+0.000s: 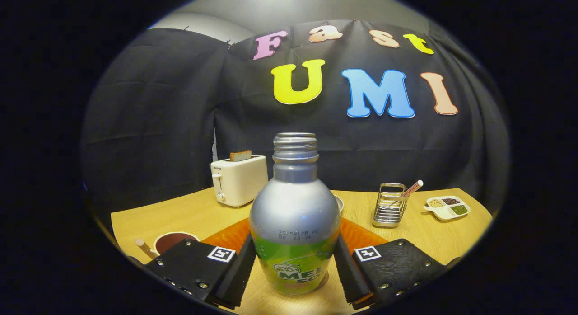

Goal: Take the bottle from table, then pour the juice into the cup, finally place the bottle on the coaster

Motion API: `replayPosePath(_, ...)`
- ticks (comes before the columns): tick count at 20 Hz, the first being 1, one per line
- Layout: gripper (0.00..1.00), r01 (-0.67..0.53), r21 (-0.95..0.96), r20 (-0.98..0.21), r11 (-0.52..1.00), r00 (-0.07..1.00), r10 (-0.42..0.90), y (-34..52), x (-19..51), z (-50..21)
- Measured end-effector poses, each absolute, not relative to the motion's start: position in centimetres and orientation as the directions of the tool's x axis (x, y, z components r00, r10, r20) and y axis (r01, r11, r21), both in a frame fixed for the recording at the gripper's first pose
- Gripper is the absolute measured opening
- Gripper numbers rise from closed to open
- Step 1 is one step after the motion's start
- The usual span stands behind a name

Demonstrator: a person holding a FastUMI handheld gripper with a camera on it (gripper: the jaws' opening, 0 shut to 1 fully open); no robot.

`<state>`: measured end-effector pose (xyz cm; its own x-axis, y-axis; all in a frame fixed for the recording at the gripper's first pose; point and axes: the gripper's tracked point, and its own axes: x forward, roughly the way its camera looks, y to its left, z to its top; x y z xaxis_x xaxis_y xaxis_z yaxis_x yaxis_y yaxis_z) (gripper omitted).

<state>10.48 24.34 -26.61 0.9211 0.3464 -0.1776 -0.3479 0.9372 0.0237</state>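
Note:
A silver bottle [294,206] with a green label and no cap stands upright on the wooden table [189,215], between my fingers. My gripper [294,240] is shut on it, one finger against each side of its lower body. An orange mat [228,236] lies just beyond the fingers, behind the bottle. Behind the bottle's right shoulder peeks the rim of a small metal cup [339,202], mostly hidden. Left of the left finger sits a round brown disc with a white rim [174,240]; I cannot tell if it is a coaster or a dish.
A white toaster [238,180] holding a slice of bread stands at the back left. A wire holder [389,205] with a striped straw and a white divided dish [447,207] of seeds are at the right. A short wooden stick [145,248] lies by the brown disc.

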Motion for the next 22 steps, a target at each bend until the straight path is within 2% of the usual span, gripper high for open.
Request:
replayPosePath(11,0.81,-0.305,0.018,-0.218,0.952,0.928,0.301,24.6,13.1,-30.3)
replayPosePath(22,0.82,-0.310,-0.041,-0.160,0.950,0.940,0.300,25.2,13.4,-30.3)
